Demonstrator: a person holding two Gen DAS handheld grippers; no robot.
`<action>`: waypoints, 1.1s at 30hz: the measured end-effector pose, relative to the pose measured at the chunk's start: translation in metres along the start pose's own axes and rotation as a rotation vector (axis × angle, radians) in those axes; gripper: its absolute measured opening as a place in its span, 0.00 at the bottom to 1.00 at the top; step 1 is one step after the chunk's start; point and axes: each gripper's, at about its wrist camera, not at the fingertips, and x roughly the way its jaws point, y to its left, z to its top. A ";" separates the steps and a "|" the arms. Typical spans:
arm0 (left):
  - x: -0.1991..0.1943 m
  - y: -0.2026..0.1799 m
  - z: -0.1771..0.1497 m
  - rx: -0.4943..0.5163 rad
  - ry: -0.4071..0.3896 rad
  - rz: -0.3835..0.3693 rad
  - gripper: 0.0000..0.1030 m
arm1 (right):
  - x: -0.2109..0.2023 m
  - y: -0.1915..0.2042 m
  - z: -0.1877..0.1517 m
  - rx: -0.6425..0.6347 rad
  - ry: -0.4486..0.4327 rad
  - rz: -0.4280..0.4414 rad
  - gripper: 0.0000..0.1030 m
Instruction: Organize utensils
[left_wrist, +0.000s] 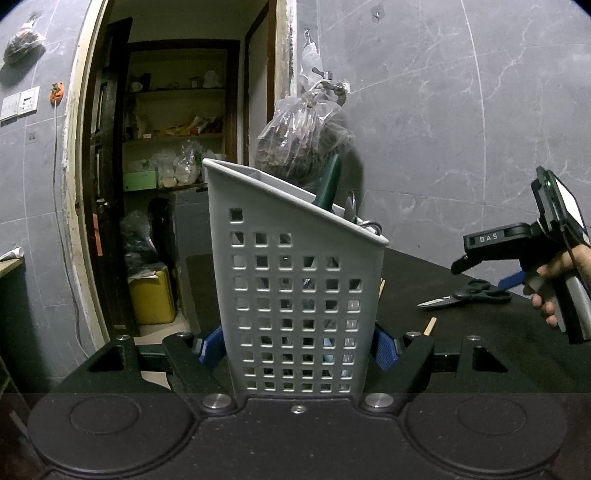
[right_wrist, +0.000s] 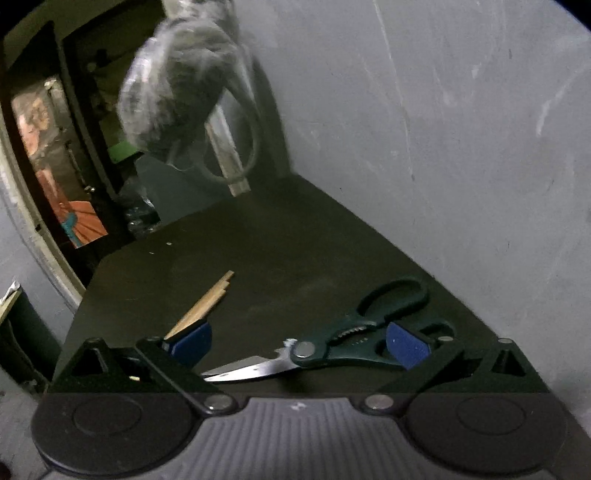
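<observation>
Grey plastic caddy (left_wrist: 295, 295): a tall perforated utensil holder with a slanted rim, standing upright on the dark surface (left_wrist: 461, 339) and taken here as the landmark.
Left tool (left_wrist: 295, 349): closed in on the caddy's lower part, one blue pad (left_wrist: 210, 349) pressing each side wall, so the caddy is gripped between them.
Inside the caddy: a dark green handle (left_wrist: 328, 184) leans out above the low side of the rim, with metal utensil ends (left_wrist: 356, 218) just beside it; what these metal pieces are cannot be told.
Scissors (right_wrist: 332, 343): dark green handles and bare steel blades, lying flat on the surface well to the right of the caddy, blades pointing back toward it.
Wooden sticks (right_wrist: 205, 306): pale, thin, lying on the surface between the caddy and the scissors; in the left wrist view only their tips show beside the caddy's right wall.
Right tool (right_wrist: 299, 345): spread as wide as it goes, blue pads apart with the scissors' pivot and handles lying between them; the pads do not press on anything.
Right hand (left_wrist: 554, 284): a person's fingers wrap the grip of the right tool, far to the right of the caddy and above the scissors.
Clear plastic bag (left_wrist: 303, 136): hangs from a tap on the grey marbled wall, directly behind the caddy.
Doorway (left_wrist: 166, 147): behind and left of the caddy, opening onto cluttered shelves and a yellow container (left_wrist: 151, 299) on the floor.
</observation>
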 end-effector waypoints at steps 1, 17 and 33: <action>0.000 0.000 0.000 0.000 0.001 0.000 0.77 | 0.003 -0.005 0.000 0.020 0.009 0.000 1.00; -0.003 0.000 0.001 0.004 -0.003 0.002 0.77 | -0.011 -0.040 -0.020 0.018 0.077 0.014 0.99; -0.004 0.002 0.001 -0.003 0.000 -0.001 0.77 | 0.010 -0.042 -0.001 0.048 0.071 0.059 0.99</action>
